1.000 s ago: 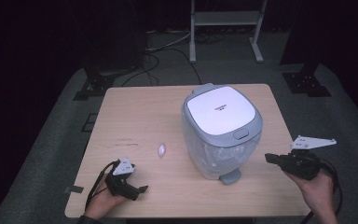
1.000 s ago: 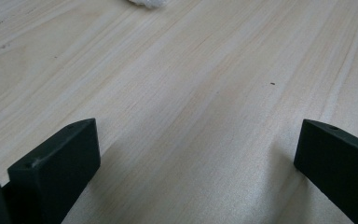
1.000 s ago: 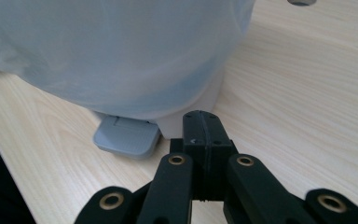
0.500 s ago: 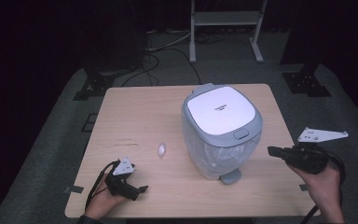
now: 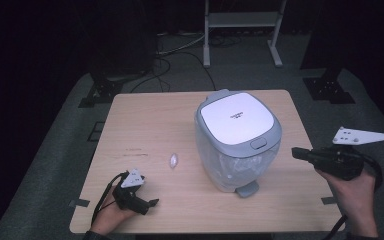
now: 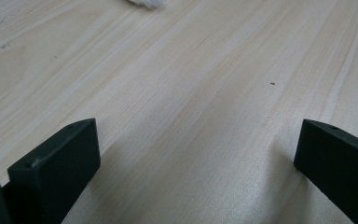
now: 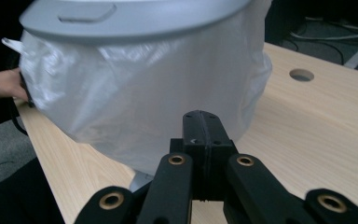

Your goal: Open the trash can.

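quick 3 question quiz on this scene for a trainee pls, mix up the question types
1. True or false: the lid of the pedal bin is open.
2. What lies on the table between the left hand-held gripper and the bin: A a small white scrap, B a cup, C a spoon?
3. How do the jaws of the right hand-held gripper stand?

Key
1. False, it is down.
2. A.
3. Shut, with nothing between them, pointing at the bin's bag-lined side.

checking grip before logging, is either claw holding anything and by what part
Nothing is held: left claw open over bare table, right claw shut and empty beside the bin.
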The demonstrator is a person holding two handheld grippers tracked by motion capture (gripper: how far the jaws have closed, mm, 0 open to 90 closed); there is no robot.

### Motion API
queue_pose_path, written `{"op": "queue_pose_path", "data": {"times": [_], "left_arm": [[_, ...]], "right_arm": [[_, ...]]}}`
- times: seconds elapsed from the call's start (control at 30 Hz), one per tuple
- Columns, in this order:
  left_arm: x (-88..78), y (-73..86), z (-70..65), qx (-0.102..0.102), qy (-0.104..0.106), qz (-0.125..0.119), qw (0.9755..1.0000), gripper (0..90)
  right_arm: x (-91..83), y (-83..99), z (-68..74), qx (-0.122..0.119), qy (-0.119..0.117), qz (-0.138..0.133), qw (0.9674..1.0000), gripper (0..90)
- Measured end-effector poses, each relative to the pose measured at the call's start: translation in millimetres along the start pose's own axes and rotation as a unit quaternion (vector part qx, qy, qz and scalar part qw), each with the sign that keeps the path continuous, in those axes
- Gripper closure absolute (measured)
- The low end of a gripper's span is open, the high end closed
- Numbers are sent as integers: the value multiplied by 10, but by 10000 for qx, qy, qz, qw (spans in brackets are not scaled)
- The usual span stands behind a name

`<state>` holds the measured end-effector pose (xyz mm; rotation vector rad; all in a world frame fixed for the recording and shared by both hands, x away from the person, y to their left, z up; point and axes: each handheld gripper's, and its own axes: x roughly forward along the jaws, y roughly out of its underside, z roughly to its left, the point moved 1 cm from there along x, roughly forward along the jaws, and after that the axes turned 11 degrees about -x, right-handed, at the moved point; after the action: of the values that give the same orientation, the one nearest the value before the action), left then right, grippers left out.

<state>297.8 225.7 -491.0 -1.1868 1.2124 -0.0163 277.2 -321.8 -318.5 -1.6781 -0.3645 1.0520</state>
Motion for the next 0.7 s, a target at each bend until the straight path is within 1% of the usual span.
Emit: {"op": "queue_pose_path", "data": {"times": [0.37,0.6,0.63,0.7], "left_arm": [[0,0,0,-1,1,0,10000,0],[0,0,0,0,1,1,10000,0],[0,0,0,-1,2,2,10000,0],[0,0,0,0,0,0,10000,0]], "right_arm": [[-71,-219,82,-149,-162,-327,9992,900],[-68,-328,123,-253,-296,-500,9980,900],[-61,-362,133,-297,-334,-555,9975,900],[-58,-375,140,-286,-354,-573,9973,900]]}}
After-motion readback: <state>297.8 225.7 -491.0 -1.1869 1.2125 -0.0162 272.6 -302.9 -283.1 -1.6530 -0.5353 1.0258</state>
